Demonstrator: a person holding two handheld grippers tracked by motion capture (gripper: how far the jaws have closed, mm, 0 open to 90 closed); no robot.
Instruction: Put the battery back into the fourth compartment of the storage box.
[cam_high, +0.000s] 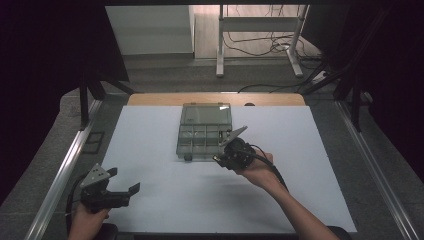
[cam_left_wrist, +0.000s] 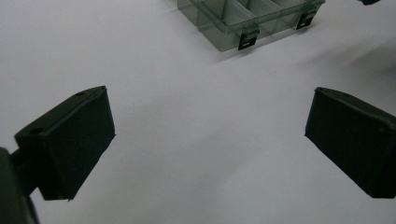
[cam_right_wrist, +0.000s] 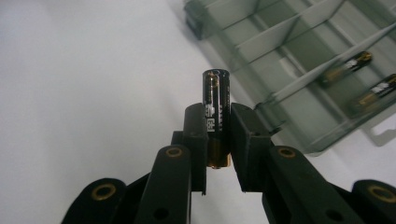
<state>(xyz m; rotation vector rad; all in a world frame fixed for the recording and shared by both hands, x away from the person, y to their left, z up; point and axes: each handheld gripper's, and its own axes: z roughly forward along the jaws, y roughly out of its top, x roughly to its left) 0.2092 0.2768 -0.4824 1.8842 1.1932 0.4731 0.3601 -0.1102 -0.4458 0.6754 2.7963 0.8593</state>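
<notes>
- High view: the right gripper (cam_high: 231, 145) sits just right of centre, at the lower right corner of the clear compartment box (cam_high: 204, 131), which lies open on the white table (cam_high: 150, 200) with its lid folded back toward the top of the frame. What the jaws carry is too small to make out here. The left gripper (cam_high: 124, 184) rests at the lower left, well apart from the box, jaws spread with nothing between them.
- Left gripper view: its two black pads (cam_left_wrist: 77, 140) stand wide apart over bare table; a corner of the box with its dark latches (cam_left_wrist: 247, 39) shows at the top edge.
- Right gripper view: the jaws are clamped on a battery (cam_right_wrist: 215, 112), held upright by its lower half, top end poking out just left of the box. Two more batteries (cam_right_wrist: 348, 65) lie in a compartment at the right.
- Handling, as I judge it: the battery is light, rigid and smooth-skinned, so it could twist or slide. A grip across the middle of the barrel seems safest.
</notes>
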